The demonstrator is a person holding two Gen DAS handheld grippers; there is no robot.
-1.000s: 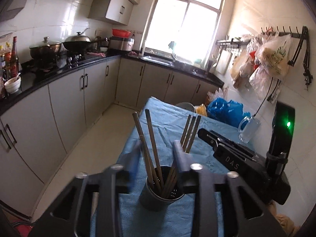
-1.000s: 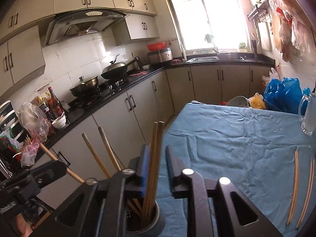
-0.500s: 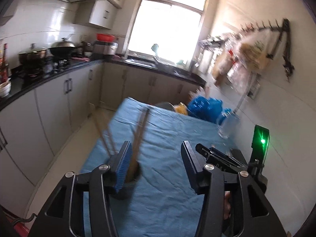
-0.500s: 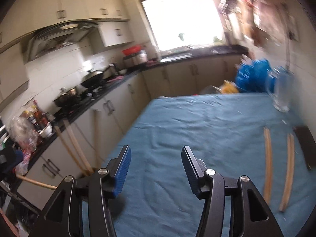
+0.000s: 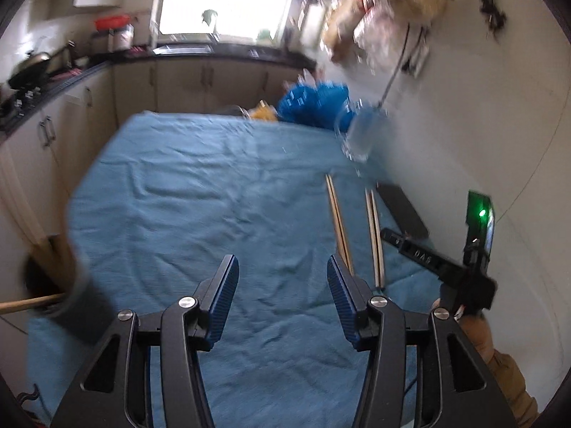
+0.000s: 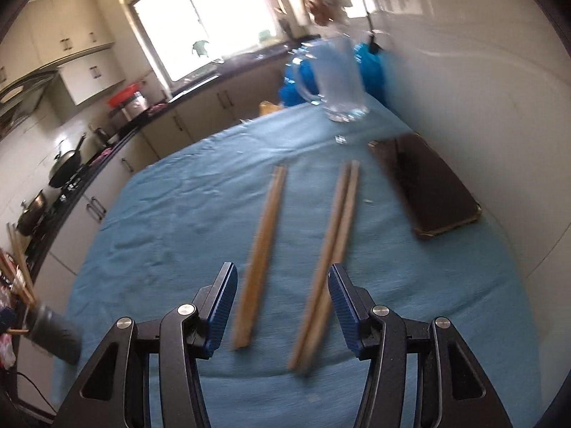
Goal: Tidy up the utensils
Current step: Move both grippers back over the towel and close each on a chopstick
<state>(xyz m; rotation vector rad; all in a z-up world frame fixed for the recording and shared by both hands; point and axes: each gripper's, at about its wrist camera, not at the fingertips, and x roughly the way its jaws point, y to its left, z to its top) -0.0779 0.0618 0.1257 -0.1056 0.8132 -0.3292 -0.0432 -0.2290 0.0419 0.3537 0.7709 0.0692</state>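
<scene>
Both grippers, left point(image 5: 282, 299) & right point(image 6: 282, 303), jaws apart, empty; moved from holder point(image 6: 53, 331) toward chopsticks point(image 6: 262, 246).

The left gripper point(image 5: 282, 297) is spread wide, its blue-ribbed pads point(image 5: 225, 301) well apart with nothing between them, pointing forward and tilted downward. The right gripper point(image 6: 282, 301) is the same — jaws wide, pads point(image 6: 340, 306) bare, angled down. In the left wrist view the right gripper's black body point(image 5: 446, 267) sits off to the right — a hand point(image 5: 478, 331) grips it from beneath.
</scene>
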